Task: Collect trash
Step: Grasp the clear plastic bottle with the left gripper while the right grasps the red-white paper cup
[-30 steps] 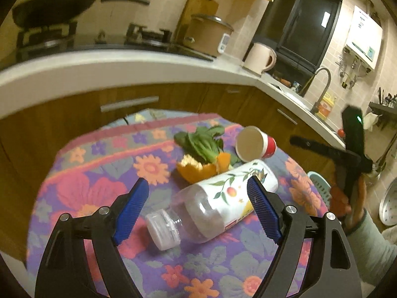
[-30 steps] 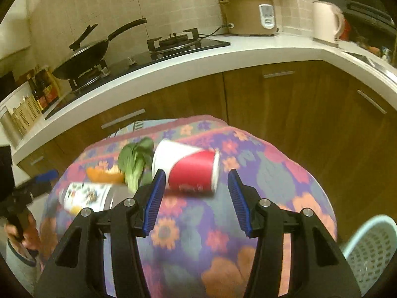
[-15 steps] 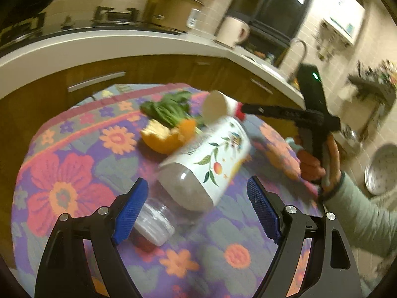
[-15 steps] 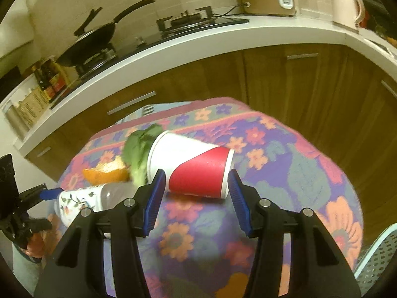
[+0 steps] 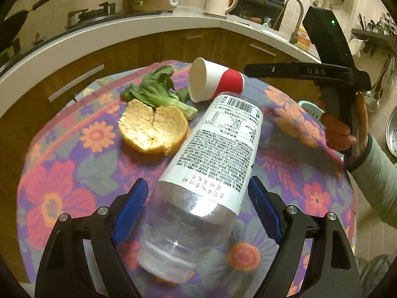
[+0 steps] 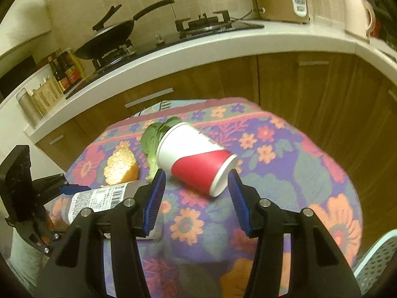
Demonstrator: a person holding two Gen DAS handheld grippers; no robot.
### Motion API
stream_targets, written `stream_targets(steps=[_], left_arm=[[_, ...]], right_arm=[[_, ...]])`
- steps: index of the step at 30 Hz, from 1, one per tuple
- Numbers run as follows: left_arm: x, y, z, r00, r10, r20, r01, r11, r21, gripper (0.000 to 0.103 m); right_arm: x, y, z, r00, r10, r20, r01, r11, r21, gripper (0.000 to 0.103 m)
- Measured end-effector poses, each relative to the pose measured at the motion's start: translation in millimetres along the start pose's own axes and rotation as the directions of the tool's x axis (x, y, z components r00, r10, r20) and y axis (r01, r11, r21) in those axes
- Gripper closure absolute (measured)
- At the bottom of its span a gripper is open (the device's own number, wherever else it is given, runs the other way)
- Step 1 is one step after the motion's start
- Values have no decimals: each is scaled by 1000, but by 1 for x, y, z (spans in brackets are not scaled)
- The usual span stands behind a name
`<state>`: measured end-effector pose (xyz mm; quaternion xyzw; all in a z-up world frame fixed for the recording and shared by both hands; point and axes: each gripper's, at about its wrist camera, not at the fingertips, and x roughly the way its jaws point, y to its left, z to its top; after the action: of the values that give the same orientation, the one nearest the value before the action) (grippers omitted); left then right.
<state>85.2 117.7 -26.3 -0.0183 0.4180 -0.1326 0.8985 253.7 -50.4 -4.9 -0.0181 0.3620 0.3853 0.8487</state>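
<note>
A clear plastic bottle [image 5: 218,144] with a white printed label lies on the floral tablecloth [image 5: 62,173], neck end toward my left gripper [image 5: 197,182]. That gripper is open, its blue pads either side of the bottle's clear shoulder. A red and white paper cup [image 6: 193,159] lies on its side, base end between the fingertips of my right gripper [image 6: 196,173], whose jaws are opening and not pressing on it. Orange peel [image 5: 153,131] and a leafy green [image 5: 156,89] lie beside the cup [image 5: 213,82]. The right wrist view also shows the bottle [image 6: 99,198] and the left gripper [image 6: 62,186].
A pale blue perforated basket [image 6: 379,260] stands low at the table's right edge. Wooden cabinets and a white counter [image 6: 198,49] curve behind the table, bearing a wok [image 6: 106,39], a rice cooker [image 6: 280,0] and a jug [image 5: 219,1]. A hand and sleeve [image 5: 347,129] hold the right gripper.
My left gripper has come forward and rolled, so the bottle now lies between its pads with the barcode side up. The cup's base now points into the right gripper, whose jaws have widened slightly.
</note>
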Motion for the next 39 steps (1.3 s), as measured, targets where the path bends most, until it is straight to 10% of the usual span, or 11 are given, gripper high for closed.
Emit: stream_targets(steps=[2, 26, 39], left_arm=[[3, -1, -1, 1000, -8, -3, 8, 1000, -13, 28], [-64, 10, -60, 988, 12, 153, 27, 968, -251, 37], [-51, -4, -66, 993, 79, 84, -58, 971, -231, 36]], right_arm=[[1, -3, 5, 1000, -19, 17, 19, 1000, -6, 36], [39, 22, -2, 989, 95, -114, -109, 987, -121, 32], [64, 32, 0, 995, -66, -74, 57, 992, -112, 32]])
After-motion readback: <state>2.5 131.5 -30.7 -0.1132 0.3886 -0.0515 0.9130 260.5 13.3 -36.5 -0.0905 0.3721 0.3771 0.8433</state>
